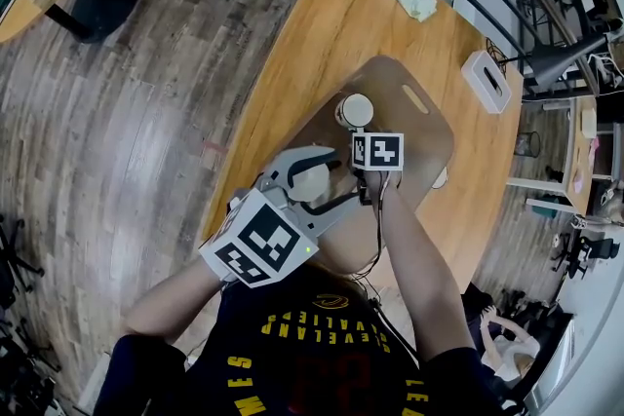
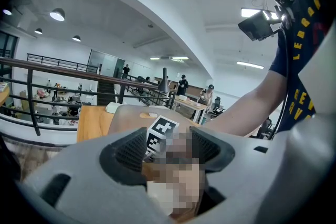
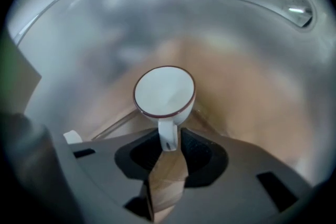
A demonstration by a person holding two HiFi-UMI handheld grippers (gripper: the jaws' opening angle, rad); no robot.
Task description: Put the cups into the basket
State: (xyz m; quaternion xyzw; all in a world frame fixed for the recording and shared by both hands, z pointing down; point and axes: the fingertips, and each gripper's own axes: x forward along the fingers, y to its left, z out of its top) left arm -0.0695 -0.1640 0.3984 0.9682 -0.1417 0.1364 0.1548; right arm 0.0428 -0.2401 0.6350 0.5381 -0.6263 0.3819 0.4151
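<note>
White cup (image 3: 164, 92) sitting upright inside the brown basket (image 1: 429, 136) on the wooden worktop (image 1: 331, 24).
The right tongs (image 3: 169, 152) are pointing steeply down into the basket, standing partly spread, with the cup's handle (image 3: 168, 136) lying loose between the pads. The left tongs (image 2: 168, 147) are hovering at the worktop's near edge, spread wide.

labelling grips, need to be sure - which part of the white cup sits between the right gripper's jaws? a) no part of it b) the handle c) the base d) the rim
b: in the right gripper view the white cup points its handle back between the right gripper's jaws.
</note>
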